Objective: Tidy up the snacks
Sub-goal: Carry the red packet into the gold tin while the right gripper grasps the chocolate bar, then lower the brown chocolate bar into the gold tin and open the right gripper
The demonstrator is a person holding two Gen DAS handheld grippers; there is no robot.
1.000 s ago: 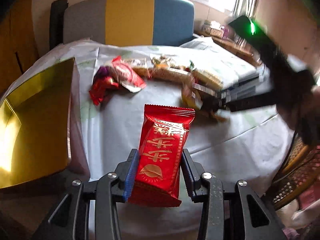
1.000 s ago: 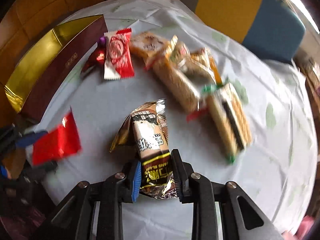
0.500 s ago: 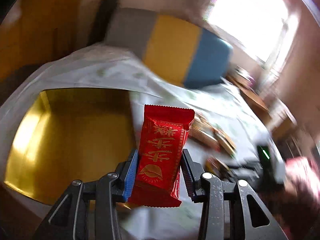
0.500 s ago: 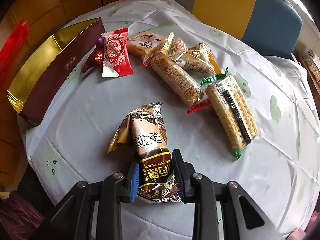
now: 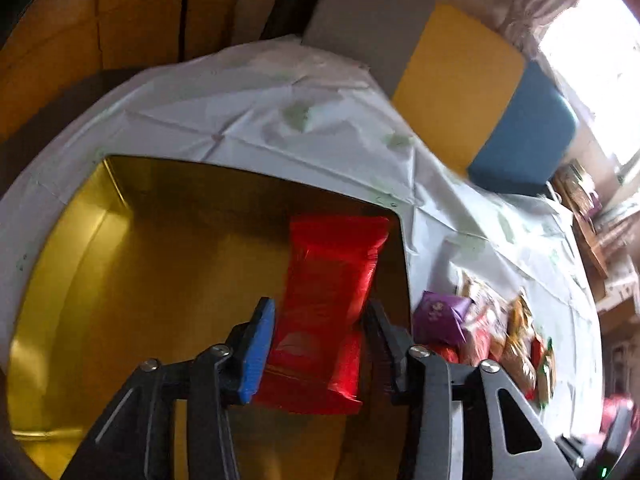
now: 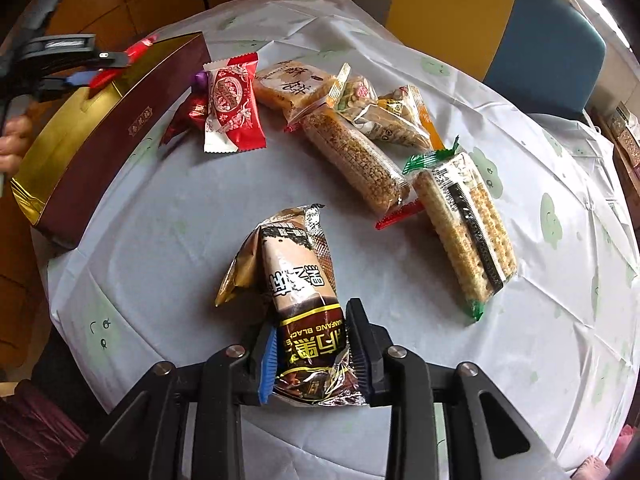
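My left gripper (image 5: 320, 344) is shut on a red snack packet (image 5: 328, 300) and holds it over the open gold-lined box (image 5: 140, 280). In the right wrist view the same box (image 6: 80, 140) has maroon walls and stands at the table's left edge, with the left gripper (image 6: 100, 66) above it. My right gripper (image 6: 312, 352) is shut on a brown and silver snack packet (image 6: 298, 292), held just above the white tablecloth (image 6: 160, 220).
Several snacks lie in a row on the table: a red and white packet (image 6: 232, 108), a long cereal bar (image 6: 352, 160), a wafer pack (image 6: 464, 228) and small packets behind. A grey, yellow and blue chair back (image 5: 460, 80) stands beyond the table.
My left gripper has swung left from over the tablecloth to over the gold box, keeping the red packet. My right gripper has stayed nearly still with its packet.
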